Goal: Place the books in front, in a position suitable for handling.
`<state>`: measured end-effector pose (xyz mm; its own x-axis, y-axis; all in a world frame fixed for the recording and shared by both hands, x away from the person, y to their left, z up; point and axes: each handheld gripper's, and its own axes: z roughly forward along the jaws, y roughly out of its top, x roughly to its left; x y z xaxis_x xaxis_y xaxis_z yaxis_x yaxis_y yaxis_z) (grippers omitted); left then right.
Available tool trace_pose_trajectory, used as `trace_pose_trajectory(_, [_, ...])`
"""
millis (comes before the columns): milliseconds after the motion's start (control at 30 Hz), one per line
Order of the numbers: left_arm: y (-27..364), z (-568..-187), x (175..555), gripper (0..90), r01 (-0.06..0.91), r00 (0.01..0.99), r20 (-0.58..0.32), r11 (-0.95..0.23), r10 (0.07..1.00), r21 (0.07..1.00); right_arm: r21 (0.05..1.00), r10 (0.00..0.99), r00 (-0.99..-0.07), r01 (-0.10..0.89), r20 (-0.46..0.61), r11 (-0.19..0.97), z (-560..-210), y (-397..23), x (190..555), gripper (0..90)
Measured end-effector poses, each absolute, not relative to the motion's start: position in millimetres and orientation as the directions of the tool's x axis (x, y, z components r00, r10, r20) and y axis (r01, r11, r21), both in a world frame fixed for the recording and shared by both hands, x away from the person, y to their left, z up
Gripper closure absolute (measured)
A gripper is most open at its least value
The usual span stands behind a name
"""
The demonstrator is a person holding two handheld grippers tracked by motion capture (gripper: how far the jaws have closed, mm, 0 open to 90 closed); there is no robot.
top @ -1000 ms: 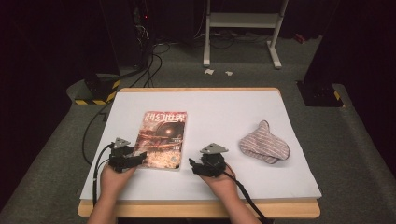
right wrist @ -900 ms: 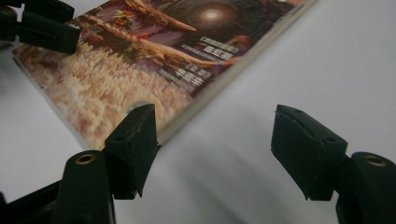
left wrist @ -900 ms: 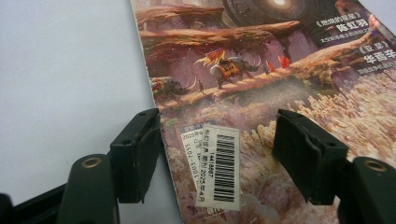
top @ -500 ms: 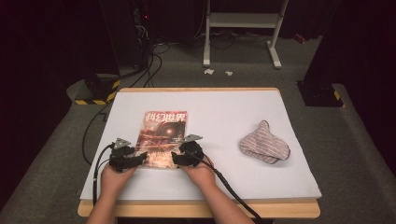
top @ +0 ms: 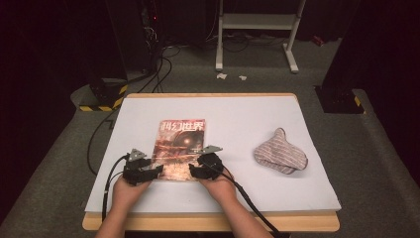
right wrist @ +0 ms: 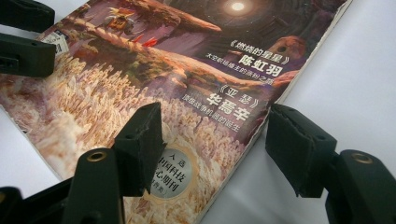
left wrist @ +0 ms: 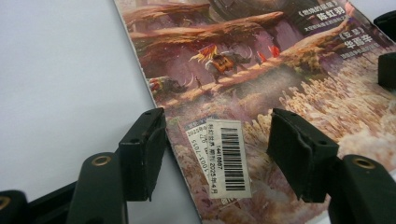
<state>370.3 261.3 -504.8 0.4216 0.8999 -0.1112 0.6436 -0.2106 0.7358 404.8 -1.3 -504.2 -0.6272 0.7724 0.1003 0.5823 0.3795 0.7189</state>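
High view shows the magazine (top: 179,148) lying shut and flat on the bench (top: 237,114), so the work looks barely begun: nothing is gripped or lifted yet. Left tool (top: 148,171) sits at the cover's near left corner, right tool (top: 197,171) at its near right corner. Both tools' jaws have just been closing yet stand well apart. Left gripper view has the barcode corner between the pads, the spine edge just inside 1 pad, unpressed. Right gripper view has the opposite edge between its pads, likewise untouched. A striped cloth (top: 280,152) lies well beyond the right tool.
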Motion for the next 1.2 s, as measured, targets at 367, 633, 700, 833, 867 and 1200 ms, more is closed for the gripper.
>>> trace_pose_trajectory(367, [216, -505, 361, 36.9, 0.612, 0.514, -0.102, -0.281, 0.852, 0.739, 0.721, 0.799, -0.596, 0.588, 0.081, 0.365, -503, -51, 385, 37.2])
trace_pose_trajectory(633, [192, -505, 355, 36.9, 0.597, 0.56, -0.107, -0.311, 0.821, 0.74, 0.727, 0.813, -0.579, 0.585, 0.063, 0.36, -503, -79, 375, 37.6])
trace_pose_trajectory(700, [187, -505, 354, 36.9, 0.592, 0.572, -0.107, -0.319, 0.813, 0.74, 0.73, 0.817, -0.574, 0.581, 0.055, 0.36, -503, -84, 373, 37.7])
trace_pose_trajectory(833, [177, -505, 351, 36.9, 0.583, 0.587, -0.106, -0.328, 0.802, 0.743, 0.732, 0.824, -0.565, 0.578, 0.041, 0.36, -502, -94, 370, 37.9])
trace_pose_trajectory(867, [174, -505, 350, 36.9, 0.581, 0.591, -0.106, -0.331, 0.799, 0.744, 0.731, 0.826, -0.562, 0.581, 0.043, 0.357, -502, -96, 370, 37.9])
trace_pose_trajectory(1200, [162, -504, 346, 36.8, 0.577, 0.603, -0.103, -0.343, 0.791, 0.741, 0.737, 0.824, -0.564, 0.578, 0.051, 0.35, -503, -114, 359, 38.1])
